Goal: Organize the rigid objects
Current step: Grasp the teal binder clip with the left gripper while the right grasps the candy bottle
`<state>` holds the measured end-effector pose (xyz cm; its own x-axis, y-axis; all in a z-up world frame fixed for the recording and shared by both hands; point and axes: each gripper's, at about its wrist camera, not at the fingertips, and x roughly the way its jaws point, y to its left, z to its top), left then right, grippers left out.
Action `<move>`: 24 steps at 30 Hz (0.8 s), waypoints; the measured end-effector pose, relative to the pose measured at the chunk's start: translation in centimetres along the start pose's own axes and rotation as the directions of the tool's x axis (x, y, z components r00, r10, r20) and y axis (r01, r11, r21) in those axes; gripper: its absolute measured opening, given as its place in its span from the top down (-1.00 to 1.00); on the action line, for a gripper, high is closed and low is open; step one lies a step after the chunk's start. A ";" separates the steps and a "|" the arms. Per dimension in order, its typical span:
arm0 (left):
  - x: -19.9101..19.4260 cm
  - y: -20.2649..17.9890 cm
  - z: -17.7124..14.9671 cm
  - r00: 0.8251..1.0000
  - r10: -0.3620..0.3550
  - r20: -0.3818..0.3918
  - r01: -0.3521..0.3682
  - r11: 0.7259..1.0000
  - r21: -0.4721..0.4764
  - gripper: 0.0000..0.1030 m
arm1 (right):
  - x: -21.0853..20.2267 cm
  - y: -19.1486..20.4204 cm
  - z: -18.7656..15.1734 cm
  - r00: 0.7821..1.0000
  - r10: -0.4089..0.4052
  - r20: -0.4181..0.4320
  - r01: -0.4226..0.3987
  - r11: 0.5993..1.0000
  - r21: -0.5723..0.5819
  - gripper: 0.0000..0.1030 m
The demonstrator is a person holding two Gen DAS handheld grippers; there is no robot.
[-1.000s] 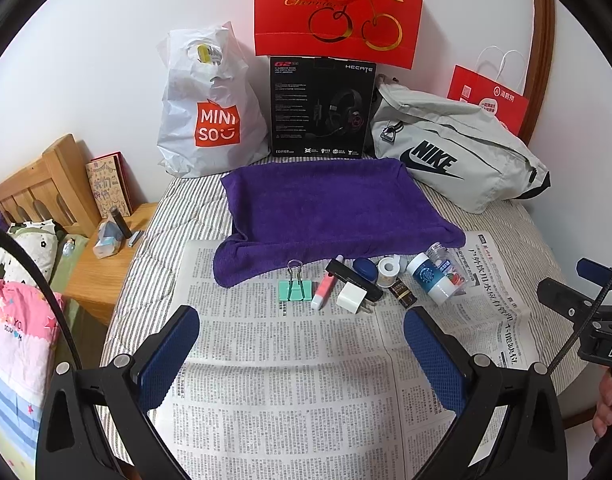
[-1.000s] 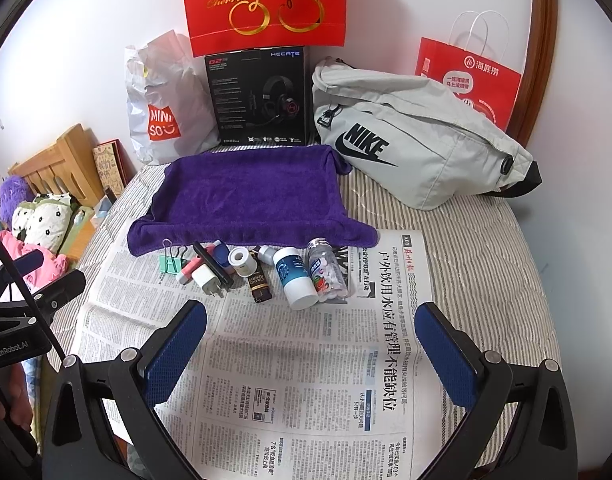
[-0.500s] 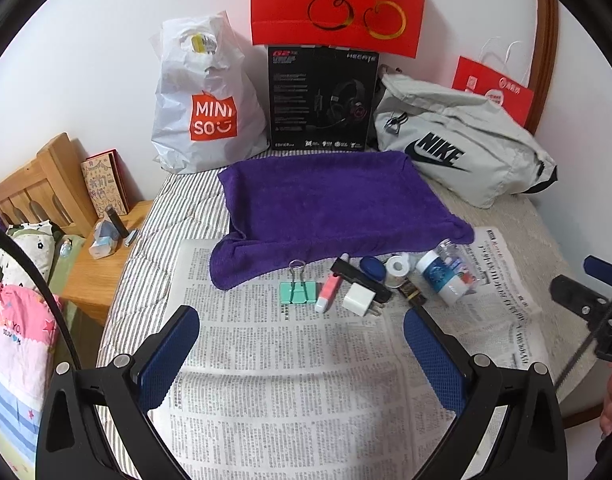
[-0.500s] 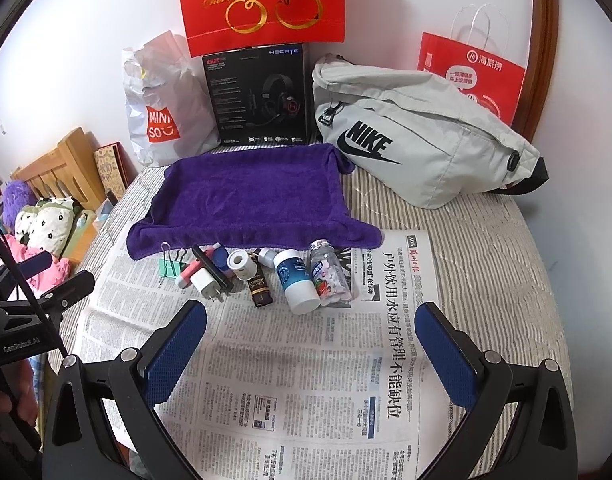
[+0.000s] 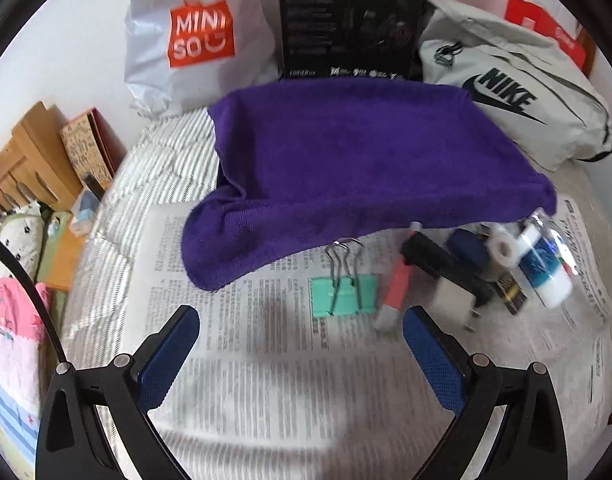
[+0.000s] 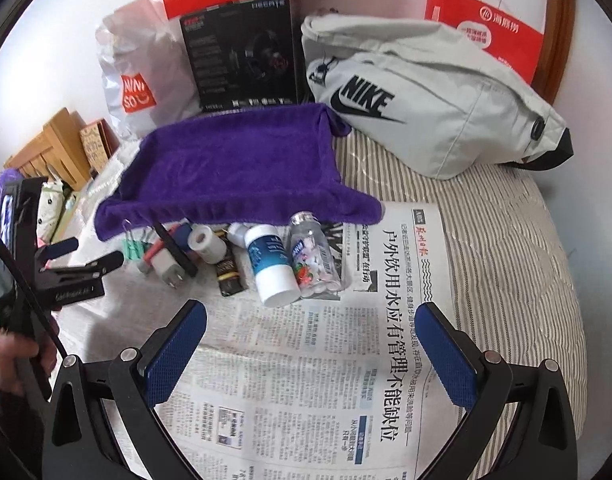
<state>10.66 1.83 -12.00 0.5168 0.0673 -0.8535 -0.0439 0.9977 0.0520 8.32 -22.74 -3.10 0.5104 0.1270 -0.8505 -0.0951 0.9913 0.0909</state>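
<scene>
**Left gripper lining up on the binder clip: first pick not made yet**

Both grippers are spread wide and empty. Your left gripper [image 5: 300, 336] sits low over the newspaper [image 5: 266, 360], just short of the green binder clip [image 5: 343, 294]. Your right gripper [image 6: 311, 334] hangs over the paper near the white bottle [image 6: 270, 266] and the clear candy bottle [image 6: 314, 258].

Everything to sort lies in one tight row along the front edge of the purple towel [image 5: 345, 160]: clip, pink tube [image 5: 395, 286], white charger plug [image 5: 453, 300], black bar [image 5: 425, 254], tape roll [image 5: 503, 246], the bottles. Nothing is on the towel yet; my guess is that's the drop zone.

For the clip:
- It lies flat, wire handles pointing toward the towel. Close on the green body across its width, not on the wires; they'll likely pivot and slip.
- It's thin, so get the pads right down at the paper. Expect the sheet to drag or lift.
- The pink tube lies just beside the clip's right edge. Keep your right-hand pad between the two, or you'll knock the tube.
- Left view is motion-blurred. Settle before closing.
- Keep the right gripper clear of the row while the left one works.
</scene>
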 end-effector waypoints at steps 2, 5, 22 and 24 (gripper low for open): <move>1.2 0.4 0.4 1.000 -0.027 -0.013 0.027 0.999 -0.026 -0.98 | 0.9 -0.2 0.1 1.000 -0.005 -0.018 0.005 1.000 0.000 -0.99; 2.4 0.4 0.9 0.997 -0.067 -0.028 0.066 0.997 -0.046 -0.97 | 2.3 -0.4 0.4 0.999 -0.014 -0.048 0.014 1.000 0.003 -0.99; 4.1 0.2 0.9 0.997 -0.036 -0.067 0.037 0.999 0.010 -0.57 | 6.8 -1.1 2.1 0.995 -0.037 -0.087 0.034 0.999 -0.029 -0.98; 3.8 0.1 0.8 0.997 -0.045 -0.057 0.045 0.999 0.010 -0.25 | 7.2 -1.5 2.6 0.996 -0.053 -0.071 0.051 0.998 -0.033 -0.96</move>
<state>13.37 2.16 -14.84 0.4690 0.0217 -0.8829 -0.0118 0.9998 0.0184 14.42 -23.25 -8.04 0.4527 0.0712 -0.8888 -0.0972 0.9948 0.0302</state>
